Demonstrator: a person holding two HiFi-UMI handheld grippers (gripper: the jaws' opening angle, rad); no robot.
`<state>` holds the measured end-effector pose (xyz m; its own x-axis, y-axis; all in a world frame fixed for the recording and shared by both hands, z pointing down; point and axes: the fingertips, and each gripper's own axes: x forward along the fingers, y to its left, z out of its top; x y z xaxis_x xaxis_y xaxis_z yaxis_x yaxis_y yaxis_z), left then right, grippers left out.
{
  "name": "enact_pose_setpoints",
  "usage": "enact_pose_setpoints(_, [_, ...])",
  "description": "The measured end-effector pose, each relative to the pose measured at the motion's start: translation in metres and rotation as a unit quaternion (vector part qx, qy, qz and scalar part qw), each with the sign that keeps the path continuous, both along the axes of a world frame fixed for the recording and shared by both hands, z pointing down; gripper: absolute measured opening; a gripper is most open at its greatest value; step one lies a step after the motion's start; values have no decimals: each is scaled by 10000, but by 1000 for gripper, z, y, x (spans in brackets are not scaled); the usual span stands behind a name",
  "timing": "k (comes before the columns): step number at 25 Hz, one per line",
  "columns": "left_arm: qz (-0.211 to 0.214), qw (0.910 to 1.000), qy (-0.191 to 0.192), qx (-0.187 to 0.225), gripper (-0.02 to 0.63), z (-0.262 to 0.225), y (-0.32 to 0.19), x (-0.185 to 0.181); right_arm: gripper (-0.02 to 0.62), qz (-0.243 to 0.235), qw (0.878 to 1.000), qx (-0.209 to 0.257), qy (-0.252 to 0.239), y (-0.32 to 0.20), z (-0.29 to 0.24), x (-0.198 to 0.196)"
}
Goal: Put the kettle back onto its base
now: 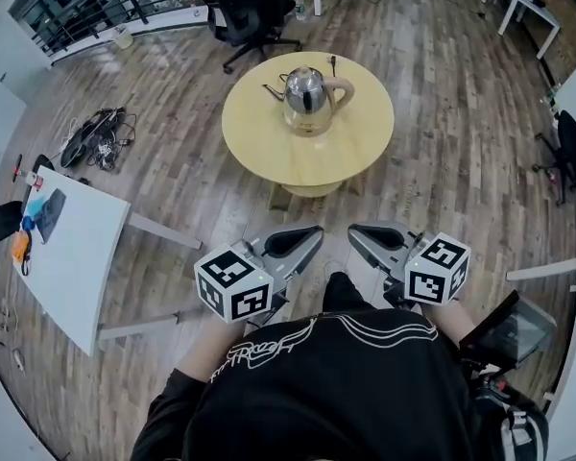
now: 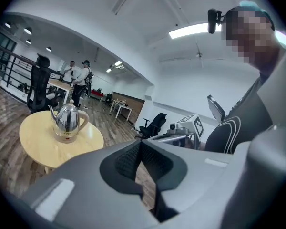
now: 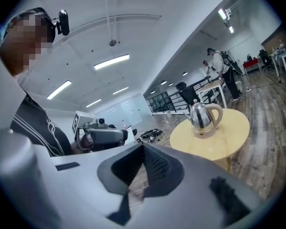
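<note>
Kettle: the steel kettle (image 1: 305,94) stands upright on the round wooden table (image 1: 259,147), a little back of its middle. It appears to be seated on its cream base (image 1: 308,129) already.
Bearing: it lies straight ahead of you, well apart from both grippers, with bare floor between.
Axis: spout to handle runs across your view. The spout (image 1: 270,90) points to your left and the handle (image 1: 344,88) to your right.
Nearer hand: neither by much, since both are drawn in near your chest. The handle faces your right side, so I judge any regrip falls to that hand.
Left gripper (image 1: 305,238): its jaws are closed tip to tip, with nothing between them.
Right gripper (image 1: 367,235): its jaws are likewise closed and empty.
Judgement: the task looks done, and no reach is called for unless the seating looks crooked up close.
</note>
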<state>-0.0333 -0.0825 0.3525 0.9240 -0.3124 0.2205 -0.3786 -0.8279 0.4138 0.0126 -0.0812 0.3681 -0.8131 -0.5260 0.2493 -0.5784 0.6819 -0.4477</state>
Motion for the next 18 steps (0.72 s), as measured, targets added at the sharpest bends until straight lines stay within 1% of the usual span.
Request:
enact_pose_setpoints(3, [-82,9999,57,95,6,-10,30,-14,6,289,9996,-20,-44,30,-11,-1])
enact_pose_setpoints(6, [-35,9998,46,195,6,-12,57,-17,6,453,9989,67,-14,57,-19,-4])
enact_pose_setpoints(8, [53,9995,43,302,6,-16,72,-18,6,472,9987,150,76,72,-21,-11])
enact_pose_setpoints(11, [157,9993,210,283,6,-24,87,-19,6,512,9983,163,227,87,-19,-16])
enact_pose_setpoints(14, [116,9994,185,262,6,-25,94,-23,6,455,9984,157,288,98,-18,-21])
enact_pose_setpoints(18, [22,9993,135,360,6,-27,94,-27,6,426,9977,286,445,98,-19,-25])
